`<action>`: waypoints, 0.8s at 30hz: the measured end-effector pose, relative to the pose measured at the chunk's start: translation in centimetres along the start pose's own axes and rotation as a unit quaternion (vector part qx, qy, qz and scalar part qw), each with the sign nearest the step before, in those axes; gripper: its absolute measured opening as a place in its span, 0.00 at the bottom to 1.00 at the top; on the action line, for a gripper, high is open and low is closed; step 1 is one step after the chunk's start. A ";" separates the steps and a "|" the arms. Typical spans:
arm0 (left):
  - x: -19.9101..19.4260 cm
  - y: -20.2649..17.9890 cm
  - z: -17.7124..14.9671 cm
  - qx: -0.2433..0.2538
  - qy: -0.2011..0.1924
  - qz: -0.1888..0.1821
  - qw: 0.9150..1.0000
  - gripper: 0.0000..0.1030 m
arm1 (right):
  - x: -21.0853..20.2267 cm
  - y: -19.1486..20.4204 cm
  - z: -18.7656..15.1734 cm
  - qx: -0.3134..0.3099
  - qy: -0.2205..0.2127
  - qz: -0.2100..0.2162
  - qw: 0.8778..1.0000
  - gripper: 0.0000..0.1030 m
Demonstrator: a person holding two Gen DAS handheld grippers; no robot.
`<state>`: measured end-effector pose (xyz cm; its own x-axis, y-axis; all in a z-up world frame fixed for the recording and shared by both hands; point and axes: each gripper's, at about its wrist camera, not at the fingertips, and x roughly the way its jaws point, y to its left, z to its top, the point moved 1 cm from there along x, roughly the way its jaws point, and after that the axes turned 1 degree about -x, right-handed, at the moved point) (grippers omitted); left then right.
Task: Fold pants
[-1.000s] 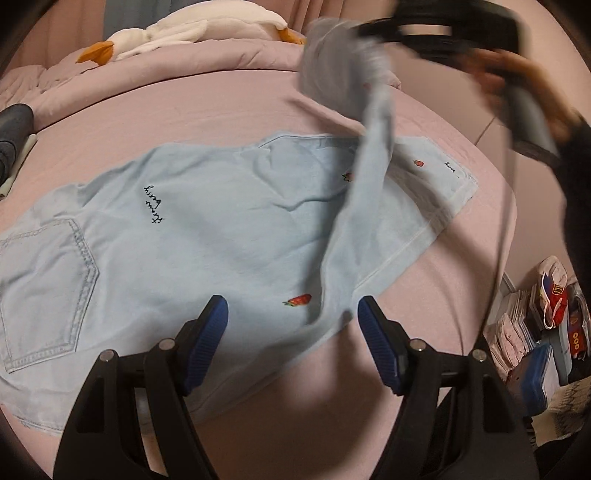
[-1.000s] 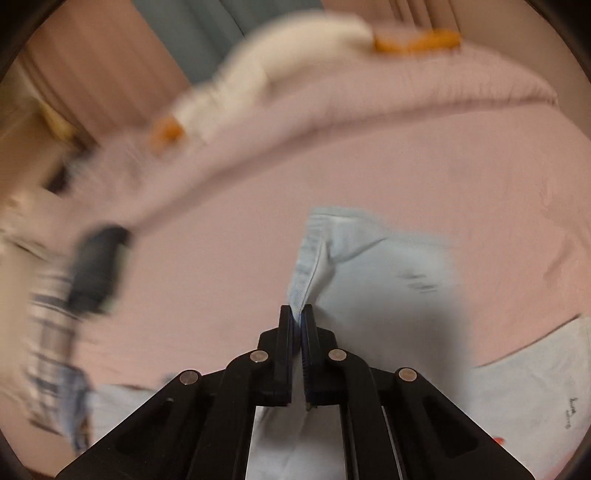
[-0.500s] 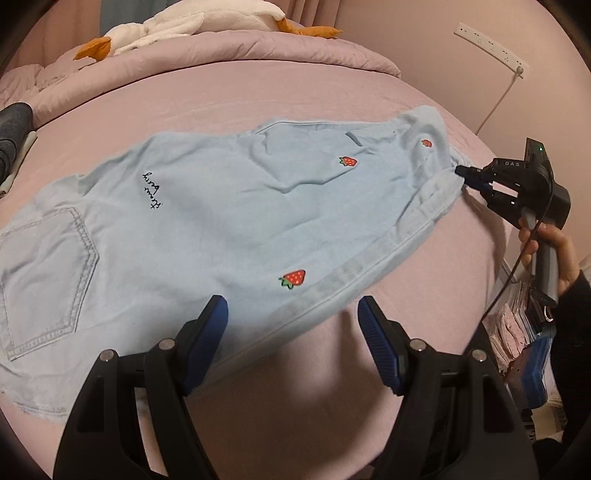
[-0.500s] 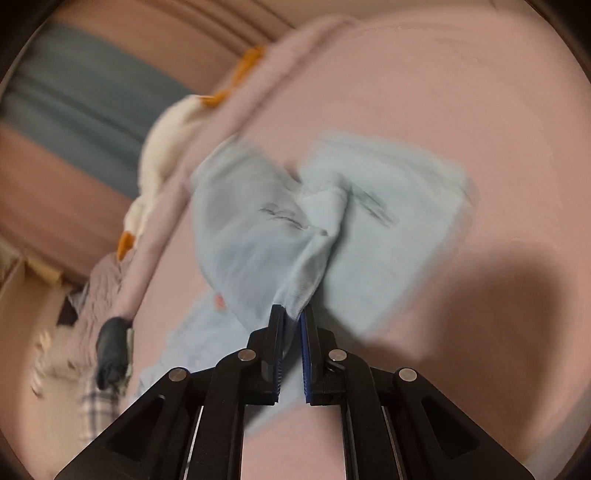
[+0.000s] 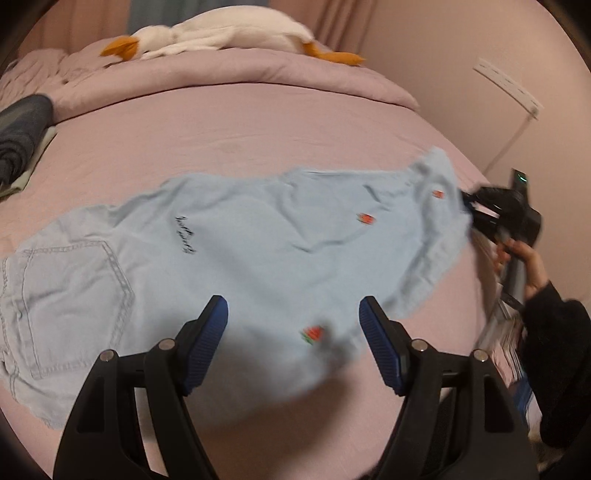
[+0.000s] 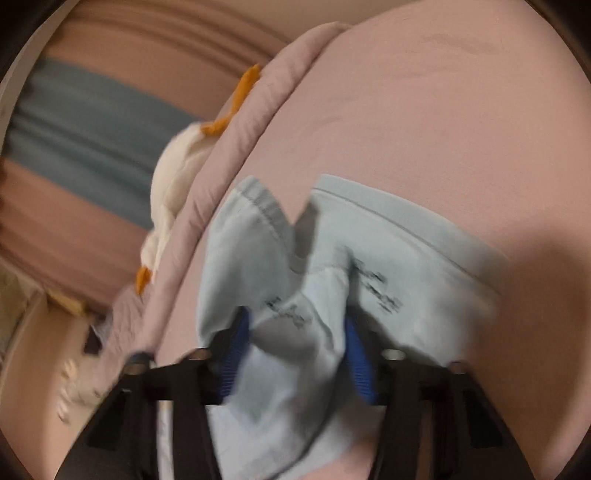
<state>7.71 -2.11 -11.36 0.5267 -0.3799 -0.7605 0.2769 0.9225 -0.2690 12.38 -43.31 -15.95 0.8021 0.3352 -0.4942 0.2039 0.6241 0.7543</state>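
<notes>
1. Left gripper (image 5: 293,341): nearest to its camera, jaws spread wide and holding nothing. It hovers over the near edge of the pants (image 5: 240,266), pads clear of the cloth.
2. Pants: pale blue denim with small strawberry marks, lying flat on the pink bed (image 5: 258,140), one leg laid over the other. The back pocket (image 5: 74,302) sits at the left in the left wrist view; the leg ends reach toward the right.
3. Right gripper (image 6: 295,354): jaws are opening. The cuff (image 6: 295,332) sits loose between the blue pads, which no longer look pressed on it, though the frame is blurred. In the left wrist view this gripper is at the far right end of the pants, held by a hand (image 5: 524,258) in a dark sleeve.
4. Step in hand, as judged: the lengthwise fold is laid and the cuff is being let go.
5. Next move, as judged: clear the right jaws of the cuff without dragging it, then grip the leg ends and carry them over toward the waist.
6. Far side: rolled quilt (image 5: 240,77) with a white toy goose (image 5: 221,33) on it, well apart from the pants.
</notes>
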 end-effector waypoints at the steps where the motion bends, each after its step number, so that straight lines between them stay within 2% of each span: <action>1: 0.6 0.5 0.2 -0.008 0.002 0.014 1.000 0.72 | 0.2 0.1 0.4 0.000 0.003 -0.002 1.000 0.06; 3: 1.4 1.5 0.2 -0.020 0.009 0.030 0.999 0.72 | -1.4 -0.4 0.4 -0.007 -0.016 -0.008 1.000 0.06; 6: 2.5 2.5 -0.2 -0.035 0.024 0.041 0.998 0.72 | -6.2 -0.4 -0.4 -0.036 -0.079 -0.025 0.996 0.05; 8: 3.1 2.7 -0.5 -0.034 0.032 0.043 0.998 0.72 | -8.2 -0.9 -1.6 -0.056 -0.079 -0.060 0.993 0.05; 11: 3.3 2.3 -0.5 -0.012 0.030 0.053 0.998 0.72 | -8.0 -2.6 -2.7 -0.071 -0.049 -0.131 0.988 0.06; 13: 3.0 2.3 -0.2 -0.008 0.030 0.051 0.998 0.72 | -7.9 -4.2 -2.4 -0.046 -0.031 -0.147 0.988 0.15; 14: 2.8 2.6 -0.1 -0.004 0.028 0.050 0.998 0.72 | -8.6 -4.2 -2.0 -0.052 -0.042 -0.155 0.986 0.16; 16: 2.3 2.5 0.7 0.021 0.021 0.056 0.998 0.72 | -9.9 -2.8 -1.4 -0.091 -0.071 -0.175 0.978 0.19; 17: 2.4 2.3 1.2 0.039 0.017 0.060 0.997 0.72 | -10.4 -1.2 -0.9 -0.132 -0.082 -0.178 0.972 0.22; 19: 2.3 1.8 2.7 0.081 0.014 0.062 0.995 0.72 | -9.6 1.6 -0.7 -0.203 -0.063 -0.153 0.965 0.39; 20: 2.5 1.3 3.6 0.107 0.017 0.059 0.992 0.72 | -8.7 3.6 -0.7 -0.257 -0.041 -0.138 0.956 0.40; 22: 3.1 0.5 5.2 0.152 0.025 0.044 0.987 0.71 | -6.2 7.3 -1.2 -0.356 0.009 -0.124 0.926 0.40; 24: 4.1 -0.1 6.8 0.183 0.045 0.029 0.982 0.71 | -3.0 10.3 -1.6 -0.447 0.064 -0.113 0.885 0.40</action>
<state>15.26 -4.21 -10.44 0.4827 -0.3041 -0.8213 0.5274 0.8496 -0.0047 11.19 -36.77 -7.38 0.7153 0.1730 -0.6771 -0.2214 0.9751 0.0153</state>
